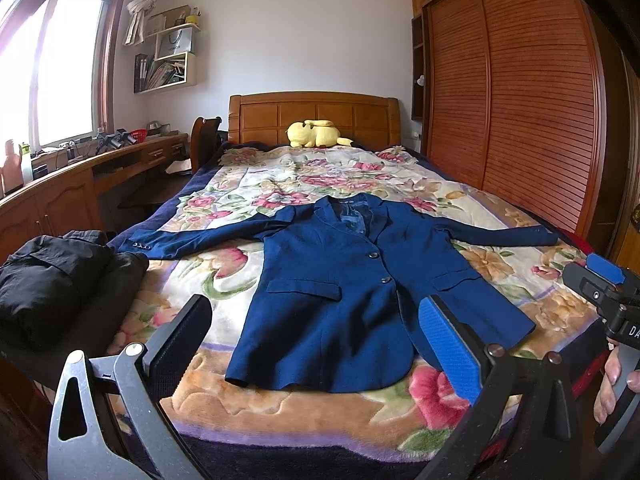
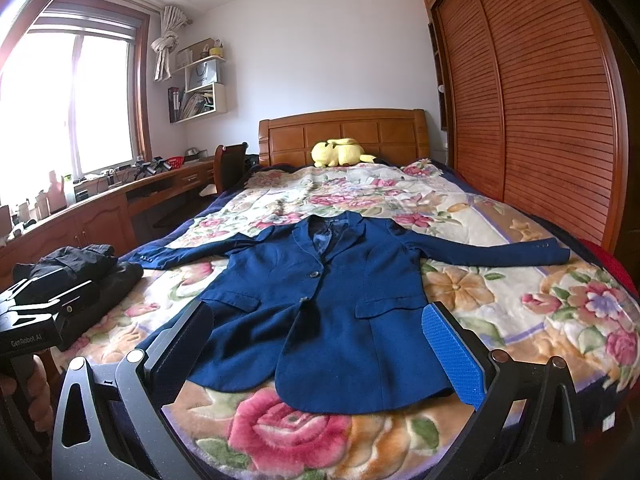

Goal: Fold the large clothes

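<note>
A navy blue suit jacket (image 1: 340, 292) (image 2: 320, 312) lies flat and face up on the floral blanket, buttoned, both sleeves stretched out sideways, collar toward the headboard. My left gripper (image 1: 316, 344) hovers open above the foot of the bed, just short of the jacket's hem, with nothing between its fingers. In the right wrist view my right gripper (image 2: 320, 344) is open too, held over the hem with nothing in it. The right gripper (image 1: 600, 280) also shows at the right edge of the left wrist view, gripped by a hand (image 1: 612, 384).
A folded black garment (image 1: 60, 280) (image 2: 92, 268) lies at the bed's left edge near the jacket's sleeve cuff. A yellow plush toy (image 1: 316, 134) rests by the wooden headboard (image 1: 316, 114). A slatted wardrobe (image 1: 520, 100) runs along the right, a desk (image 1: 80, 184) along the left.
</note>
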{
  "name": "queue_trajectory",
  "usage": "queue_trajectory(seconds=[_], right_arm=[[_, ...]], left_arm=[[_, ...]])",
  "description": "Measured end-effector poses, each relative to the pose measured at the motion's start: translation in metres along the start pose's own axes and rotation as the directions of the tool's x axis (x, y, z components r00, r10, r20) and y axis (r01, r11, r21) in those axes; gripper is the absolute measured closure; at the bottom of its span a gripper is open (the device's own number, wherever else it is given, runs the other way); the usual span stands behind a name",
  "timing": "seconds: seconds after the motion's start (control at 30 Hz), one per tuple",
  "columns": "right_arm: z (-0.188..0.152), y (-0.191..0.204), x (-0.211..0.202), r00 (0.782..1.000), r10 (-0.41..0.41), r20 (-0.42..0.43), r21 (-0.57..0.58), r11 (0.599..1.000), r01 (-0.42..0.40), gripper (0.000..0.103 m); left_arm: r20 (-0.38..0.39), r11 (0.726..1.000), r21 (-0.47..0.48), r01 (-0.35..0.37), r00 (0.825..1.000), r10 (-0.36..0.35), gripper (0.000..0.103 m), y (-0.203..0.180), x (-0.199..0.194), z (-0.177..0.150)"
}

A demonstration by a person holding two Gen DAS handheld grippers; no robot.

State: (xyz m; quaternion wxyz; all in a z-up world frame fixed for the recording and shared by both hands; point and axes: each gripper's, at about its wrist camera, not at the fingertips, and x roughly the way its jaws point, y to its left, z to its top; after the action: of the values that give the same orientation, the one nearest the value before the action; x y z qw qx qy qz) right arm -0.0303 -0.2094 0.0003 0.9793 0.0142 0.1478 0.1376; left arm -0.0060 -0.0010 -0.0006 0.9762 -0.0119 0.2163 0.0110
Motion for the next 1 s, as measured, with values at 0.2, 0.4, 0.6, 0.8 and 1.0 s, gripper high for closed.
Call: queue_trajectory(seconds=[0.2,0.4,0.6,0.8,1.0], right_arm=[[0.0000,-0.0001,0.0001,1.000,0.001,-0.001,0.000,1.000,-0.001,0.000],[-0.0001,0.0005,0.0000,1.000,0.001,0.002,0.000,1.000,-0.001,0.000],[-0.0006,0.0004,-0.0005,1.000,0.006,0.002,0.003,1.000,-0.006,0.000],[-0.0009,0.0001,-0.0014,1.000,0.006,0.002,0.002,1.000,-0.006,0.000],[-0.0010,0.0002,-0.0016,1.000,0.006,0.003,0.001,1.000,-0.006,0.000]], left_arm=[[-0.001,1.000,-0.003,0.002,1.000,-0.002,0.000,0.0001,-0.0001,-0.0003],[0.001,1.000,-0.002,0.002,1.000,-0.002,0.000,0.0003,-0.0003,-0.0005],[0.001,1.000,-0.004,0.002,1.000,-0.002,0.000,0.0005,-0.0004,-0.0009],[0.002,1.000,-0.003,0.002,1.000,-0.002,0.000,0.0008,-0.0007,-0.0011],[0.003,1.000,-0.005,0.002,1.000,-0.002,0.000,0.0009,-0.0008,-0.0013]])
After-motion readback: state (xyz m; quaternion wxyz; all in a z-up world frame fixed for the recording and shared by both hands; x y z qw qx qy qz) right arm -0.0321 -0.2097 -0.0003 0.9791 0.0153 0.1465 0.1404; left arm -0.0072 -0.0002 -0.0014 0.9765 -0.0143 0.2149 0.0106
